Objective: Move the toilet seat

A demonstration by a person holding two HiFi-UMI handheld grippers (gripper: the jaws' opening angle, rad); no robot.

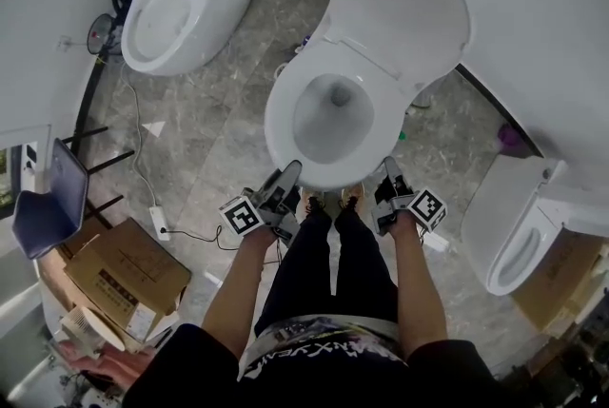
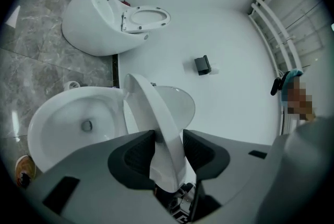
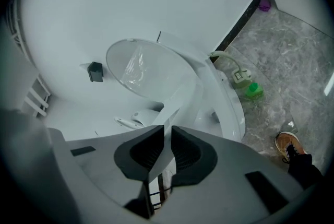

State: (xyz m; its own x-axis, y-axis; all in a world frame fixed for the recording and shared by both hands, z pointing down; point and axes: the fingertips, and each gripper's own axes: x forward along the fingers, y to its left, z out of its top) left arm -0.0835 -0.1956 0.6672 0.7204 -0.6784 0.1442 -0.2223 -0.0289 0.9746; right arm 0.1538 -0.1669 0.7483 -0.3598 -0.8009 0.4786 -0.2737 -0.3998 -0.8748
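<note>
Nothing reads clearly. The waistband (image 1: pixel 314 354) at six o'clock bears pale capitals too blurred to spell. The cardboard box (image 1: pixel 124 278) at eight o'clock carries illegible dark print.

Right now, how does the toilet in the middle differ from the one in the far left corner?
The middle toilet has the left gripper and right gripper clamped on its toilet seat; the corner toilet is untouched. The middle toilet's seat is tilted partway up, short of its open lid; the corner toilet's seat stands fully upright. Both are white, with open bowls.
</note>
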